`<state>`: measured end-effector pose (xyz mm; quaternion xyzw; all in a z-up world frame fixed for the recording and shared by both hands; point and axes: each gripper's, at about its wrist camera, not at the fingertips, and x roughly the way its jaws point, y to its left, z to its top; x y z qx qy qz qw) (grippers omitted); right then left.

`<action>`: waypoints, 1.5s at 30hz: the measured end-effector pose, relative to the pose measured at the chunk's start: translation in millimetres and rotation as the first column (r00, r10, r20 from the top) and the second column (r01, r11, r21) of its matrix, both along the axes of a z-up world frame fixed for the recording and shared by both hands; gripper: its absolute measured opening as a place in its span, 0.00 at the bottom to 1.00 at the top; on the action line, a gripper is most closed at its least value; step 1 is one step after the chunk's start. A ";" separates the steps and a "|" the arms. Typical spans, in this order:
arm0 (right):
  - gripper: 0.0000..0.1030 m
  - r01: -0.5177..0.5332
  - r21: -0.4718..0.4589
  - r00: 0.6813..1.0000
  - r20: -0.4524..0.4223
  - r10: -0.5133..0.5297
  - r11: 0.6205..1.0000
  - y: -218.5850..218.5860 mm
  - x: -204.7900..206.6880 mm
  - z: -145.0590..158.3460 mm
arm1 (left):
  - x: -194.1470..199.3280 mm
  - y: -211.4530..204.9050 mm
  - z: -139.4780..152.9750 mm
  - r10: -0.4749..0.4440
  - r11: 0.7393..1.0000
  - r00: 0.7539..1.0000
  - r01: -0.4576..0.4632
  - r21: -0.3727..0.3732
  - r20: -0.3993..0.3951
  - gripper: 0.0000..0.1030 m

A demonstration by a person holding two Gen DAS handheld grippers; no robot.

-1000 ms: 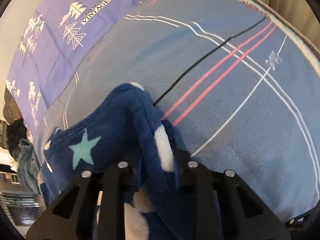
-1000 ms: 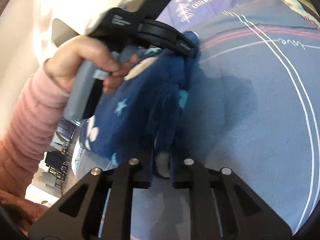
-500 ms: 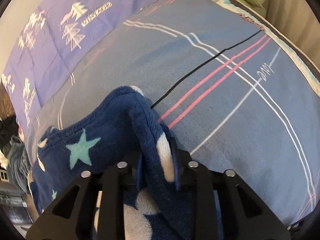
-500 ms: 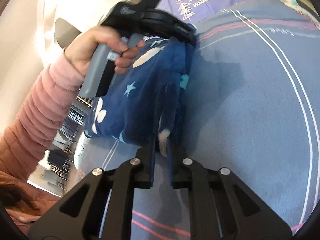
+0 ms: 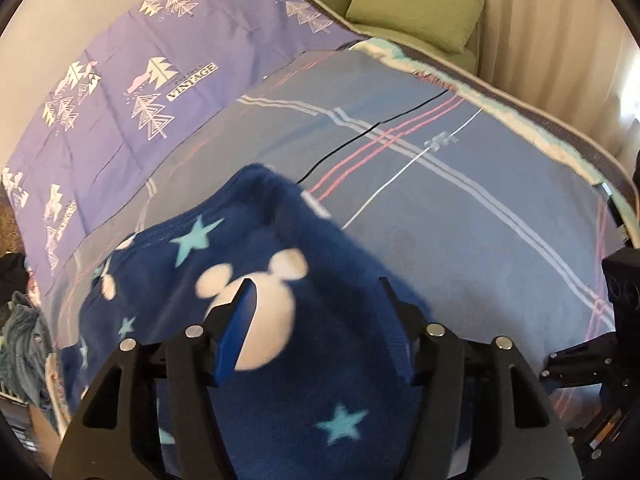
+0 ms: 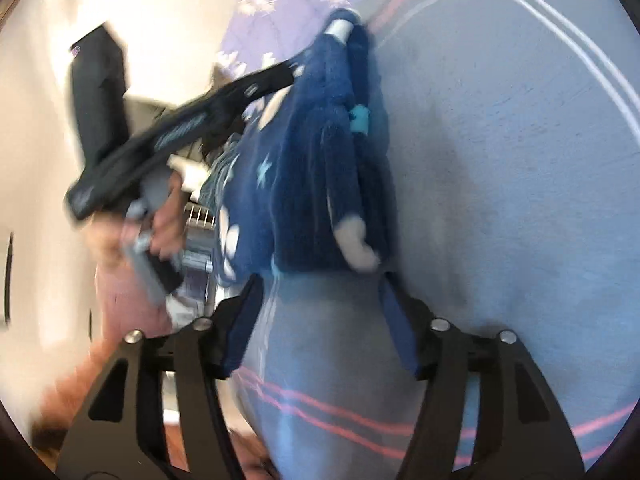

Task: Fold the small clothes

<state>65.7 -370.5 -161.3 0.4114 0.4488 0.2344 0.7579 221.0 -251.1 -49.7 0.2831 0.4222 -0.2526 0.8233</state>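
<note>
A dark blue fleece garment [image 5: 256, 264] with teal stars and white mouse-head shapes lies folded on the blue striped bedspread [image 5: 460, 216]. My left gripper [image 5: 314, 284] is open, its jaws spread wide just above the garment. In the right wrist view the garment [image 6: 320, 168] lies in a thick folded bundle ahead of my right gripper [image 6: 320, 280], which is open with its blue pads apart and nothing between them. The left gripper [image 6: 176, 132] shows blurred at the left, held by a hand.
A purple sheet [image 5: 132, 92] with tree prints covers the bed's far left. Green cushions [image 5: 416, 12] sit beyond the bed's far edge. Dark and grey-blue clothes [image 5: 20, 320] hang at the left edge. The right gripper's body [image 5: 624, 320] is at the right edge.
Both grippers have opened and let go of the fleece garment, which now lies folded on the bed. Both have drawn back a little from it.
</note>
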 end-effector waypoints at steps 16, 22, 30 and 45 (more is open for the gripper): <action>0.13 0.249 0.009 0.966 0.069 -0.249 0.969 1.9 -12.6 26.5 | 56.8 -74.3 -46.7 0.143 0.975 0.982 -0.118 0.190 -0.124 0.21; 0.16 0.211 -0.117 0.976 -0.032 -0.216 0.971 7.8 -30.6 -11.8 | 23.1 -73.3 -54.3 0.035 0.988 0.991 -0.015 0.152 -0.129 0.40; 0.50 0.356 -0.481 0.934 0.219 -0.283 0.801 18.2 -74.8 40.0 | -18.7 -5.6 15.0 -0.028 0.995 1.000 0.029 -0.091 0.013 0.59; 0.57 0.053 -0.740 0.910 0.312 0.273 0.671 208.8 -40.1 69.6 | -69.3 416.3 16.7 0.574 0.745 0.818 -0.536 -0.397 -0.028 0.63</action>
